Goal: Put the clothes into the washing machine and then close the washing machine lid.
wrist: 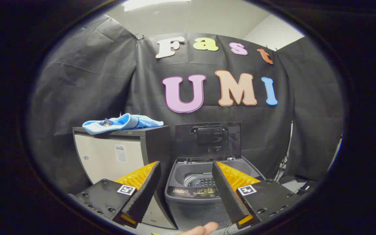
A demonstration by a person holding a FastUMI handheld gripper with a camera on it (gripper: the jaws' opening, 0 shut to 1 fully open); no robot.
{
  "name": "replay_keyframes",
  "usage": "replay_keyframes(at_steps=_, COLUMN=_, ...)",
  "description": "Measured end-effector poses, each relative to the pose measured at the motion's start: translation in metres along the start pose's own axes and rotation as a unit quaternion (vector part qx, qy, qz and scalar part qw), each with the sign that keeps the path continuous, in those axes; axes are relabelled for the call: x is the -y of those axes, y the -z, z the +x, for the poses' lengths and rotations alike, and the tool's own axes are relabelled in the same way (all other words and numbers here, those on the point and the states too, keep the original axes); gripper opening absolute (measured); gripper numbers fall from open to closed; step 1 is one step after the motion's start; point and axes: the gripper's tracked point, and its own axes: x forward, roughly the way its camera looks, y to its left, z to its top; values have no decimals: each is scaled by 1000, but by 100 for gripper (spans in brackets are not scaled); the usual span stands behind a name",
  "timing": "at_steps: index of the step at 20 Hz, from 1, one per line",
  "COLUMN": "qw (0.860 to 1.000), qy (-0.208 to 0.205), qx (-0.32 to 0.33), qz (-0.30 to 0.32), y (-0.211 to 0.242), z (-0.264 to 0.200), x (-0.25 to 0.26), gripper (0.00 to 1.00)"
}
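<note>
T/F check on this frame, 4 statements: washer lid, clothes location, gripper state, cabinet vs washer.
1. The washing machine lid is closed. False: it stands open, upright behind the tub.
2. The blue clothes lie on top of the cabinet. True.
3. The gripper is shut on the clothes. False: its fingers are spread apart and hold nothing; the clothes lie beyond them.
4. The cabinet stands beside the washing machine. True.

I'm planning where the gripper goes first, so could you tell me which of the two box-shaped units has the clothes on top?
The taller cabinet, beside the washing machine, carries the light blue clothes. The washing machine's lid stands open. The gripper is open, holding nothing.
</note>
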Motion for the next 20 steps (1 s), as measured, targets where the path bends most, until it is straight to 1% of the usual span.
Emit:
replay_keyframes(at_steps=3, qw=1000, qy=-3, qx=5, qz=12, y=-15, z=-1, x=-6, gripper=97)
replay_keyframes(at_steps=7, qw=1000, qy=-5, qx=-4, qz=-9, y=-26, z=-3, x=-12, gripper=97)
replay_keyframes(at_steps=10, qw=1000, qy=-9, qx=-16, qz=-4, y=-28, z=-1, x=-24, gripper=97)
replay_keyframes(at_steps=12, qw=1000, qy=-6, qx=-22, qz=-13, y=-35, z=2, x=-31, gripper=97)
replay_keyframes(at_steps=16, qw=1000, qy=5, qx=-12, qz=-19, y=-74, z=9, x=-52, gripper=97)
replay_keyframes(at_steps=18, qw=999, qy=10, qx=-19, qz=-48, y=-96, z=13, x=-65, gripper=97)
replay_keyframes(at_steps=20, qw=999, qy=-2, qx=-6, qz=-46, y=-124, z=23, x=-91, gripper=97)
